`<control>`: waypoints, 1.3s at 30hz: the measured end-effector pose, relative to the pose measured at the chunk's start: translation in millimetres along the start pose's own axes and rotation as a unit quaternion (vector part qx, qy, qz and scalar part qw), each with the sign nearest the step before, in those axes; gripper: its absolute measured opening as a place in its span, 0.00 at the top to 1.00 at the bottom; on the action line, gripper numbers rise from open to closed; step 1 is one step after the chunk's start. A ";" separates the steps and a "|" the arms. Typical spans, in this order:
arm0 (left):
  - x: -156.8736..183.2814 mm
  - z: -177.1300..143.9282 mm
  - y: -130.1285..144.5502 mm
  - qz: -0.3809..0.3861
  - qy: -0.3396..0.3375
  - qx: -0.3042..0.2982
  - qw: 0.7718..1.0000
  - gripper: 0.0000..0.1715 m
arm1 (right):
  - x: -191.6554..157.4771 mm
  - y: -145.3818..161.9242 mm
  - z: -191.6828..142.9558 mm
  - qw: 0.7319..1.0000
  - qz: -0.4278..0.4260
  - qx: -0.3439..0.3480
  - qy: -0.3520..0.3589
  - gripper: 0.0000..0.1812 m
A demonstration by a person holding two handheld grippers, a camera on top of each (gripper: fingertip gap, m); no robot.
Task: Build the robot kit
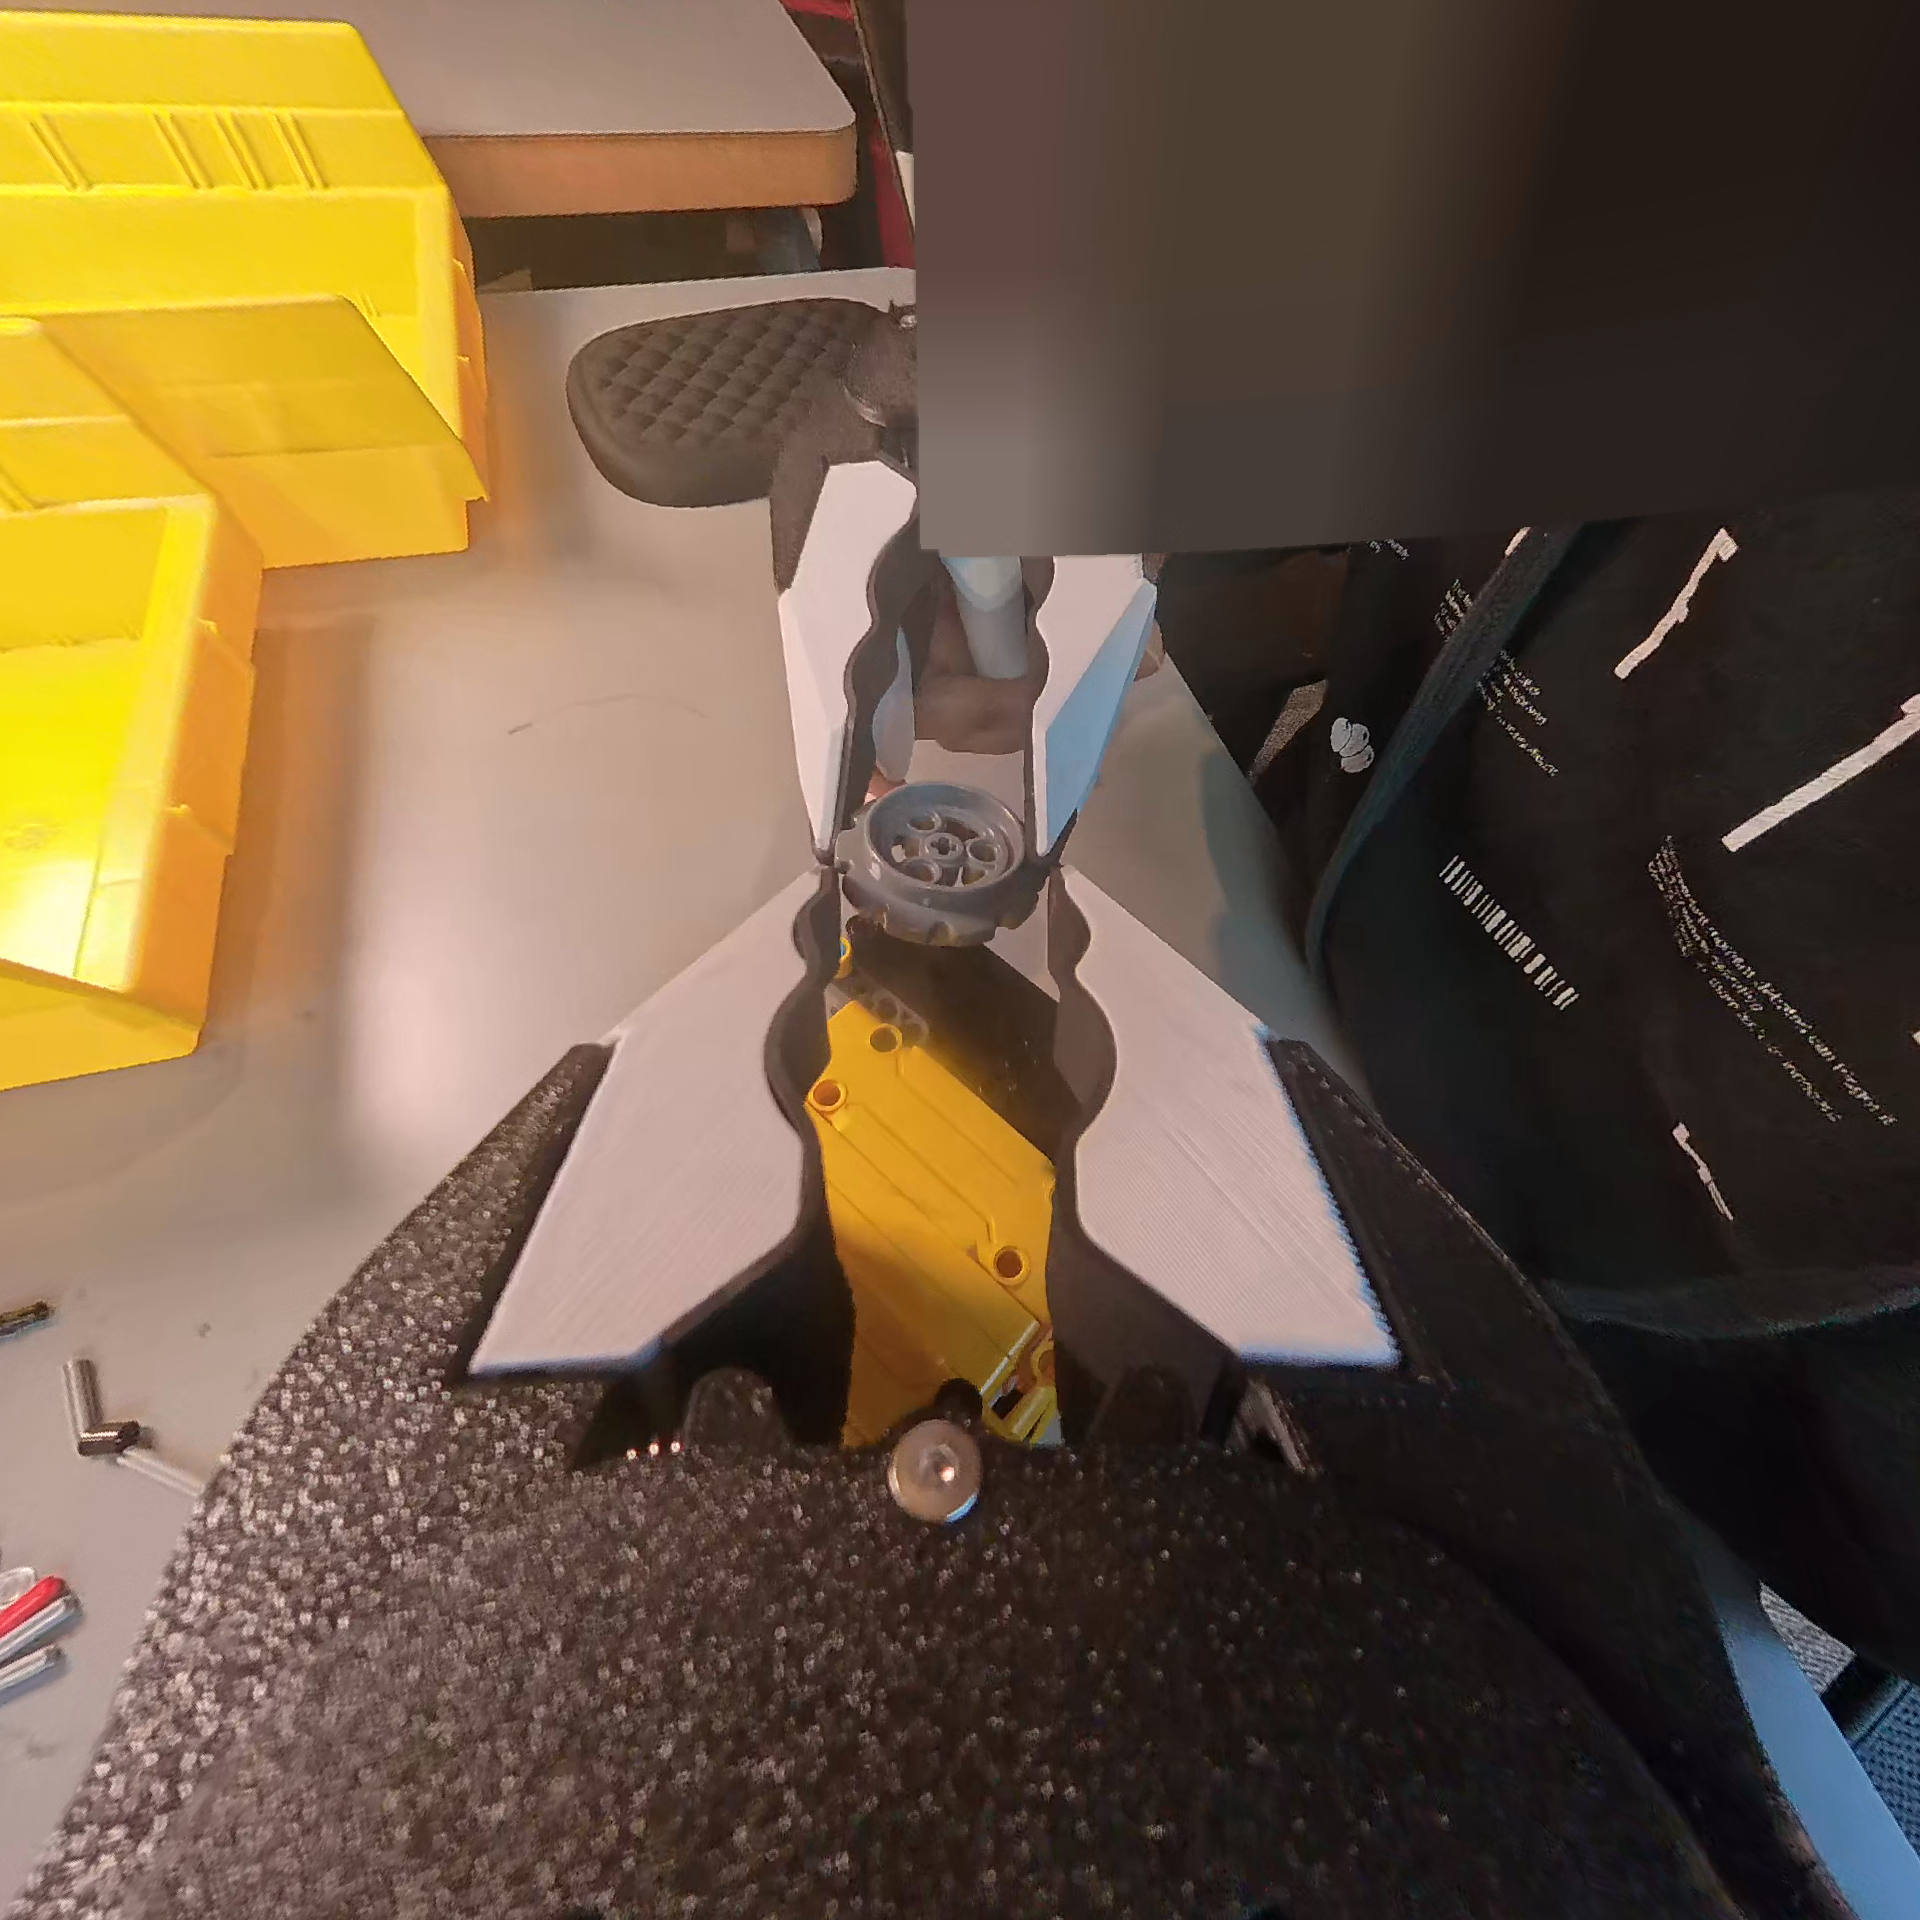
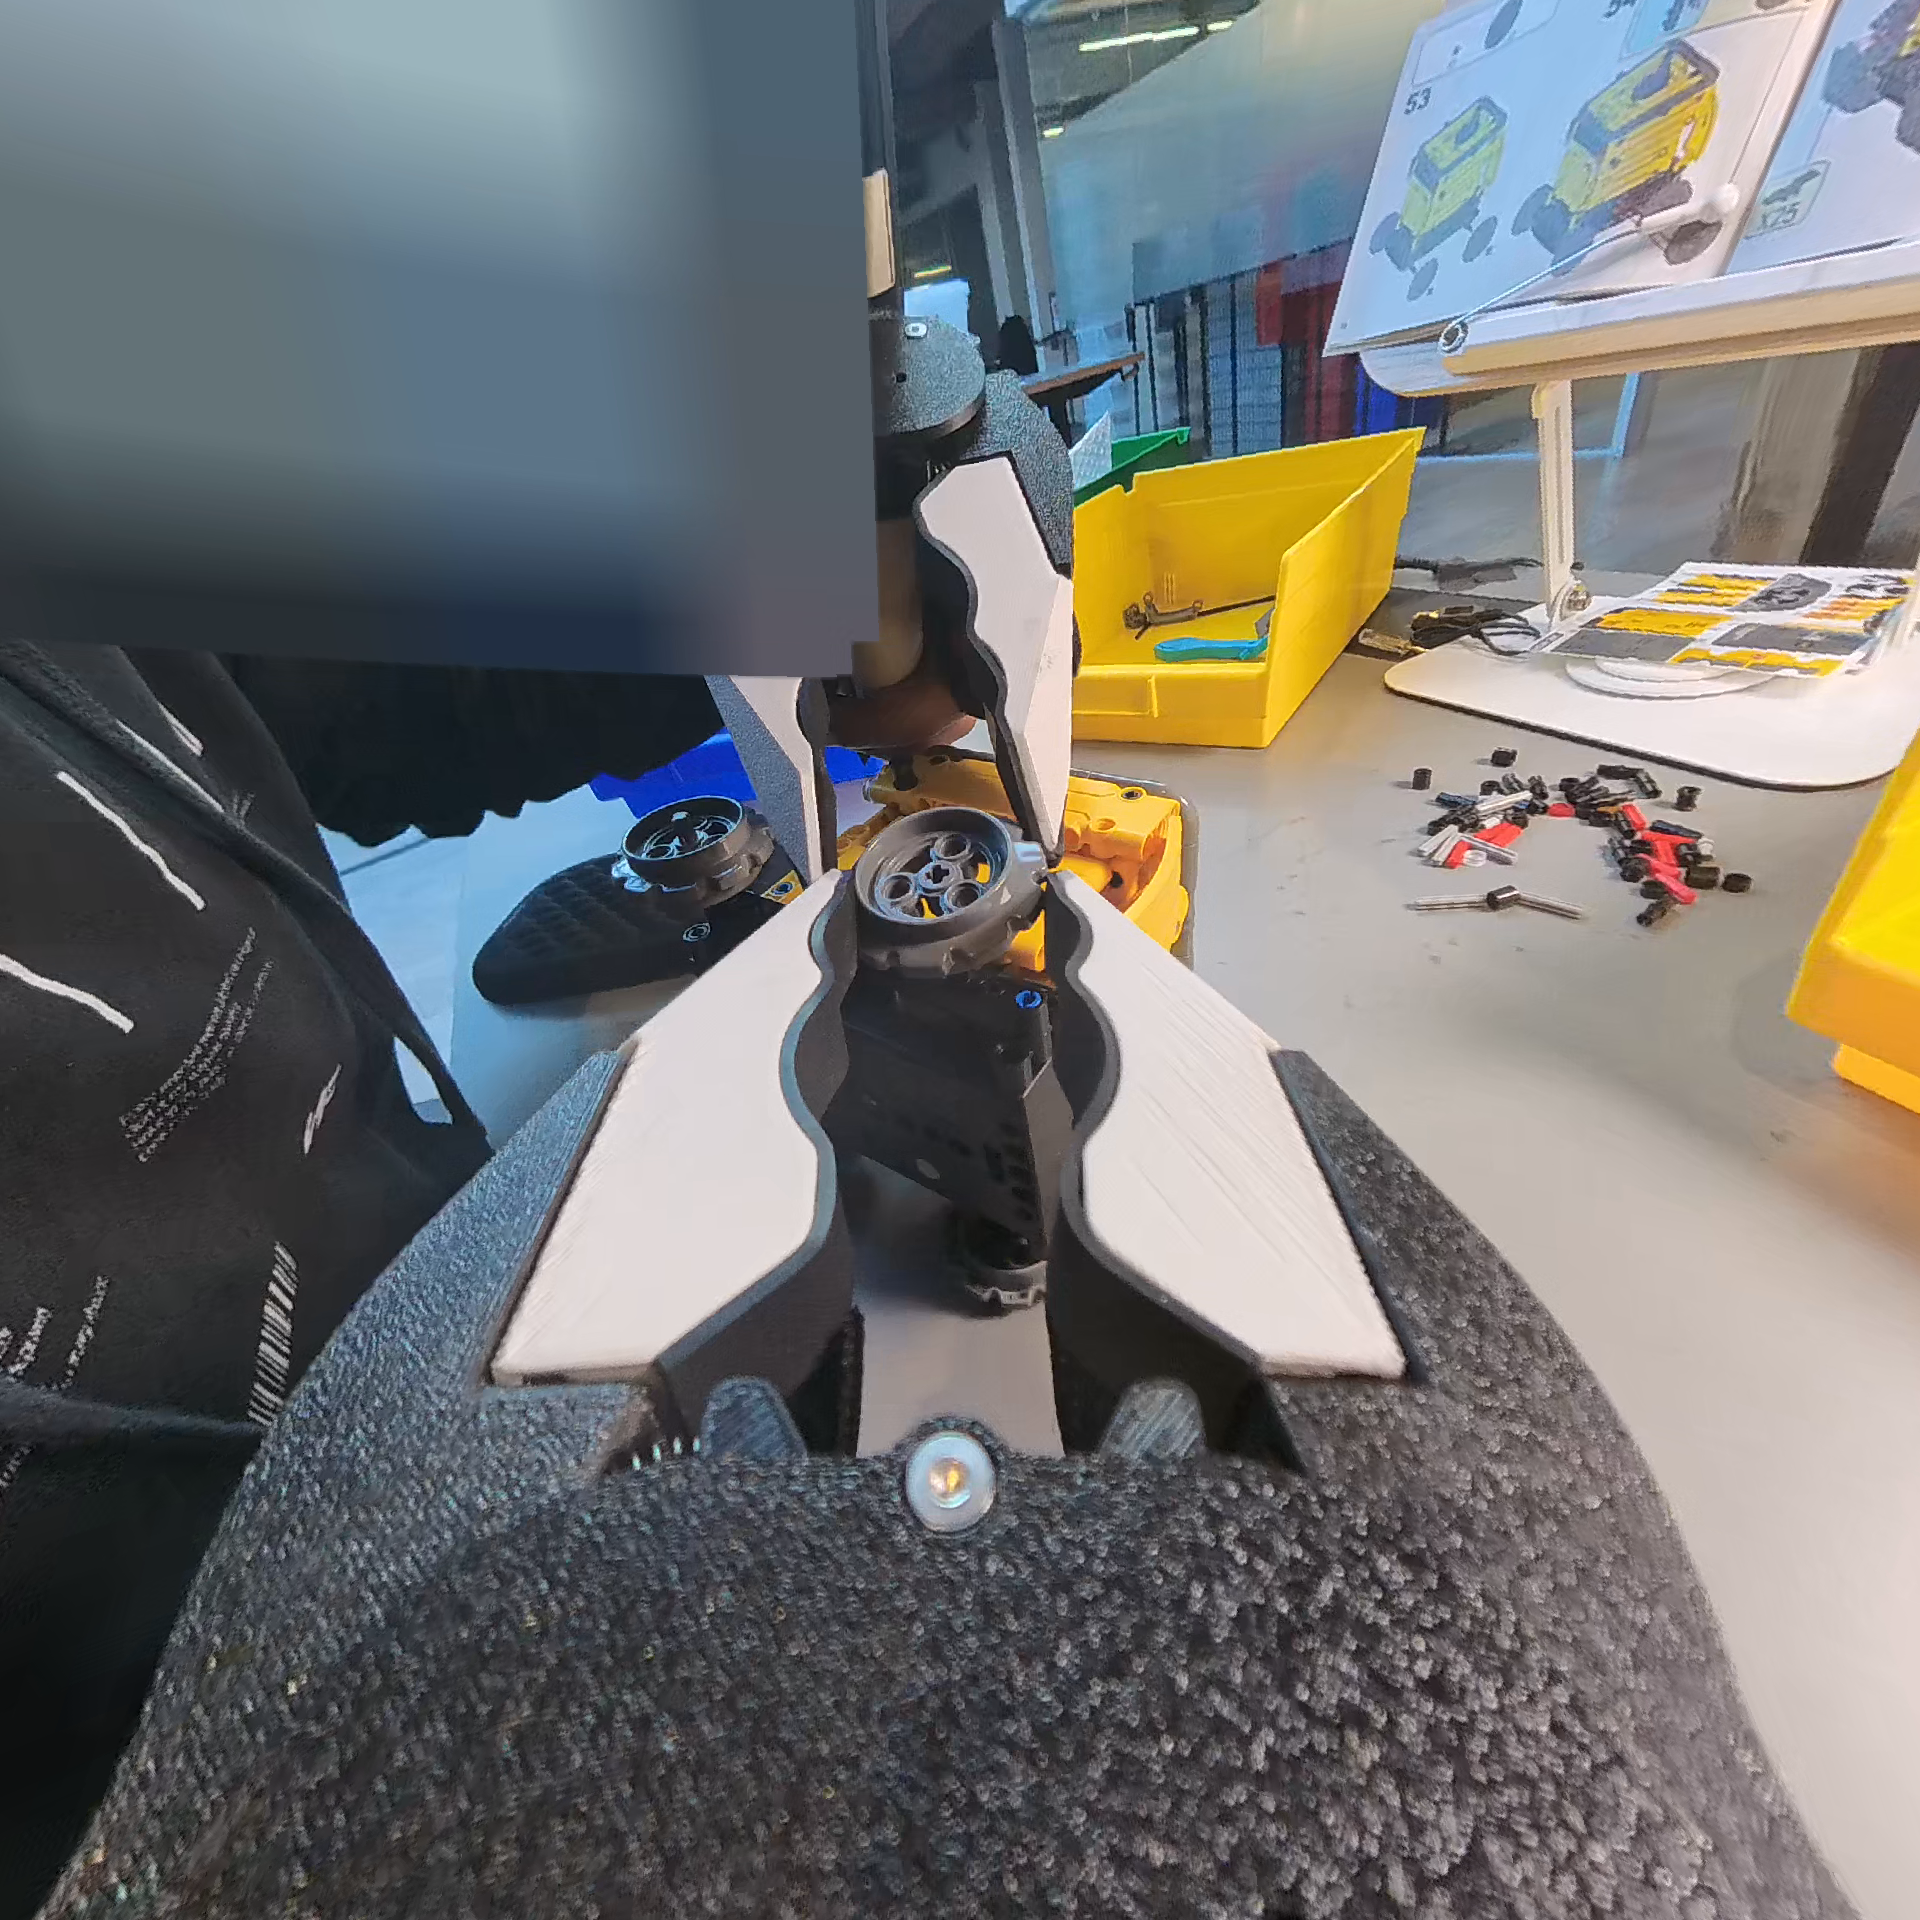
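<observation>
On the grey table (image 2: 1455, 1143) the biggest pieces are yellow plastic storage bins: three stacked at the left of the left wrist view (image 1: 208, 343), and in the right wrist view one open bin (image 2: 1247, 582) holding a blue tool, plus the corner of another at the right edge. Behind that stands a white tilted stand carrying an open instruction booklet (image 2: 1621, 187). Between the two grippers sits a yellow and black brick-built toy vehicle (image 1: 925, 1164), lying within the span of both pairs of jaws. At its end is a dark grey round wheel hub with four holes (image 2: 940, 878); a second like hub (image 2: 691, 836) shows farther left. The left gripper (image 1: 940, 883) and the right gripper (image 2: 940, 883) meet tip to tip at the first hub from opposite sides, each pair of jaws narrowed and flanking its rim; whether either truly clamps it I cannot tell. Smallest is a scatter of loose black, red and grey pins (image 2: 1579, 831) on the table, too many to count
</observation>
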State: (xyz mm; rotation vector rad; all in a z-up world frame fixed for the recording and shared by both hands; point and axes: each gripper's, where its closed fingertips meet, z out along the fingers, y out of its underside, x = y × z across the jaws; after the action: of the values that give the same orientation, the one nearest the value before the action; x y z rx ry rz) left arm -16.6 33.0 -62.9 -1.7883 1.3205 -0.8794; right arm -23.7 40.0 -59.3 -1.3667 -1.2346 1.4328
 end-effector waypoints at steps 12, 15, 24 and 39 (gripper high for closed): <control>0.5 0.1 2.9 -0.016 0.033 -0.026 0.999 0.79 | -0.1 2.2 0.3 0.999 0.030 -0.012 0.025 0.80; 0.9 -0.1 4.0 -0.020 0.041 -0.027 0.999 0.79 | -0.5 2.4 0.7 0.999 0.037 -0.020 0.030 0.80; -0.5 0.8 6.2 -0.027 0.047 -0.030 0.998 0.79 | 0.9 4.6 1.1 0.997 0.056 -0.021 0.041 0.80; 0.6 3.4 10.5 -0.027 0.044 -0.067 0.996 0.80 | -1.1 9.9 1.6 0.996 0.079 -0.038 0.025 0.80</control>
State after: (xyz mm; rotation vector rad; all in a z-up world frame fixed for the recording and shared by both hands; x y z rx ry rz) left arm -18.5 30.9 -73.6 -1.9156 1.4226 -0.9269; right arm -24.4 36.6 -68.8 -1.5734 -1.1818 1.4605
